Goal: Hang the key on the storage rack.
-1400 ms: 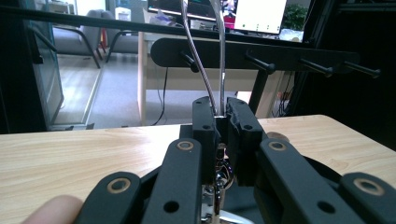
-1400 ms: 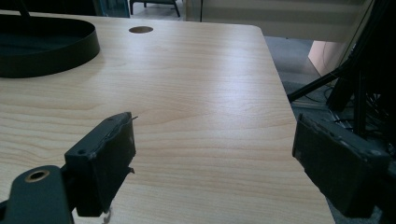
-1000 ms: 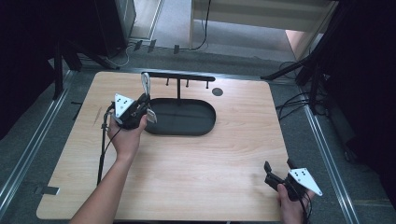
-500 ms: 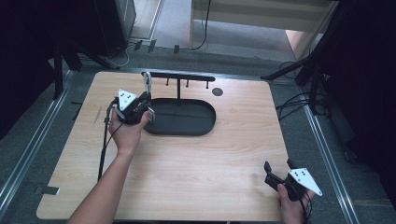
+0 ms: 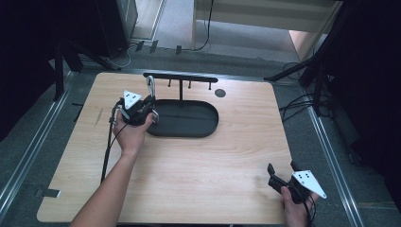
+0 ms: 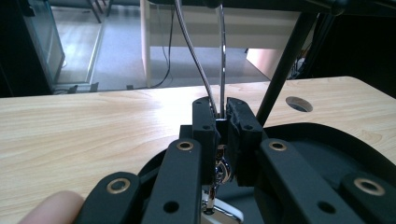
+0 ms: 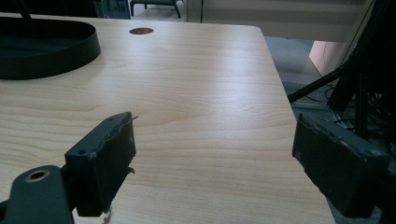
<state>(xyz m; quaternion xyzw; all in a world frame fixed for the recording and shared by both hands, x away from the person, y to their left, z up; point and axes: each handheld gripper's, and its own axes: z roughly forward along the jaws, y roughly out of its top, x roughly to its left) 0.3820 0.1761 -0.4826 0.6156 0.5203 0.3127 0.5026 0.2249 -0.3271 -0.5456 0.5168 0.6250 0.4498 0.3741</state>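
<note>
My left gripper (image 5: 149,100) is shut on a thin silver metal loop (image 5: 150,85), which stands up from the jaws beside the left end of a black rack bar (image 5: 187,77). In the left gripper view the loop (image 6: 201,70) rises from between the closed jaws of the left gripper (image 6: 222,116) to the bar (image 6: 261,3) overhead; a shiny metal piece (image 6: 220,170) hangs below the jaws. Under the rack lies a black oval tray (image 5: 208,124). My right gripper (image 5: 283,169) rests open near the table's front right corner, and in its own view the right gripper (image 7: 219,154) has nothing between its jaws.
Short pegs hang from the rack bar, which stands on a slanted post (image 6: 285,65). A round hole (image 5: 220,92) sits in the tabletop behind the tray. The table's right edge (image 7: 299,116) is close to the right gripper, with stands and cables on the floor beyond.
My left gripper has shifted slightly right and toward the rack with the loop still held. The right gripper has not moved.
</note>
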